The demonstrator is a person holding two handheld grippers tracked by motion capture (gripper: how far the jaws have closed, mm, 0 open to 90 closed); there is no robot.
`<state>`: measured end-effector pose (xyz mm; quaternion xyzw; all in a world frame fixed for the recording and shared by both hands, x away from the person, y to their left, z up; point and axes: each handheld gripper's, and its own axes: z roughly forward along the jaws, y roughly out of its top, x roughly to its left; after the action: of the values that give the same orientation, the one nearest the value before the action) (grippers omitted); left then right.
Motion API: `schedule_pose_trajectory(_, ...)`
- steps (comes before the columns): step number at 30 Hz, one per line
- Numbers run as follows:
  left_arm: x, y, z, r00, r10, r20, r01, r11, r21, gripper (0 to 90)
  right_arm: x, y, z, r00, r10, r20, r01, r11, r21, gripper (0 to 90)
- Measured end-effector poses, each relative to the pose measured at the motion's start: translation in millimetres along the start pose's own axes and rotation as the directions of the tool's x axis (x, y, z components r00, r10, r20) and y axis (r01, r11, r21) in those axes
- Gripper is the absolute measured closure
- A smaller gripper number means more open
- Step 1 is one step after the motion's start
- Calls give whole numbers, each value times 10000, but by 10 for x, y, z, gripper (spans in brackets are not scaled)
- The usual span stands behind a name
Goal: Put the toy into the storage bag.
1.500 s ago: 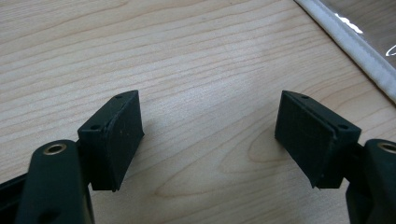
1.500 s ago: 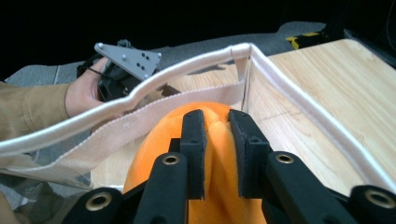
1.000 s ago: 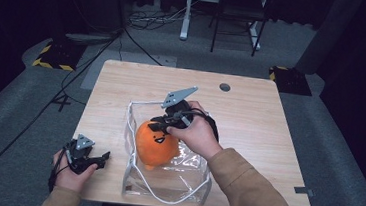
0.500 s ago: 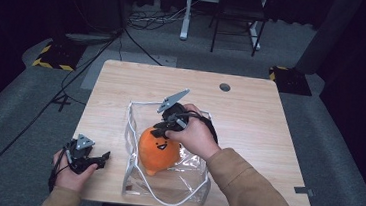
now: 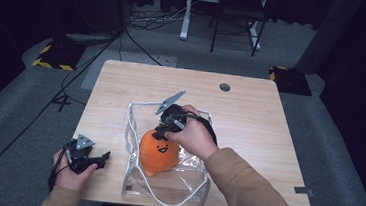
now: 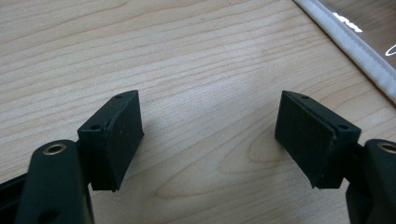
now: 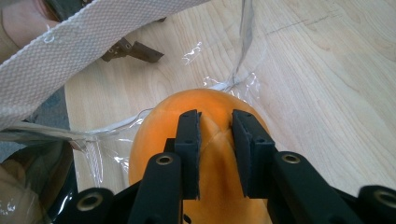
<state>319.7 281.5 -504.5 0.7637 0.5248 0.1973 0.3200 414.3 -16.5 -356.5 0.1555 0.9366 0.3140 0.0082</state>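
The table (image 5: 250,114) is made of light wood with a wavy grain. It has a small round dark hole (image 5: 225,87) near the far edge. A clear plastic bag (image 5: 184,183) with a white cloth edge lies flat on the near half of the table, close to the front edge. An orange stuffed toy (image 5: 158,152) with a little face sits in the bag. The table stands on a grey floor (image 5: 336,161).
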Motion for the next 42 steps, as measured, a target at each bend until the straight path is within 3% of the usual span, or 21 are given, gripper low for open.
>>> schedule_pose_trajectory(10, 1, 0, 0, 10000, 0, 9, 0, 10000, -3, 236, -17, -31, -2, 9998, 180, 29, -180, 9998, 57, 648)
schedule_pose_trajectory(17, 3, 1, -1, 10000, 37, -7, -37, 10000, 3, 236, 6, -47, -32, 9997, 148, 193, -148, 9999, 18, 532)
schedule_pose_trajectory(25, 3, 1, -1, 10000, 34, -8, -34, 10000, 3, 236, 4, -39, -120, 9995, 164, 275, -149, 9985, -525, 474)
schedule_pose_trajectory(35, 3, 1, 0, 10000, 41, -12, -41, 10000, 3, 237, 48, 5, -407, 9994, 50, 347, -4, 9912, -1323, 470)
schedule_pose_trajectory(42, -3, 3, 6, 10000, -36, 10, 36, 10000, -11, 236, 112, 65, -749, 9993, -89, 370, 167, 9760, -2173, 470)
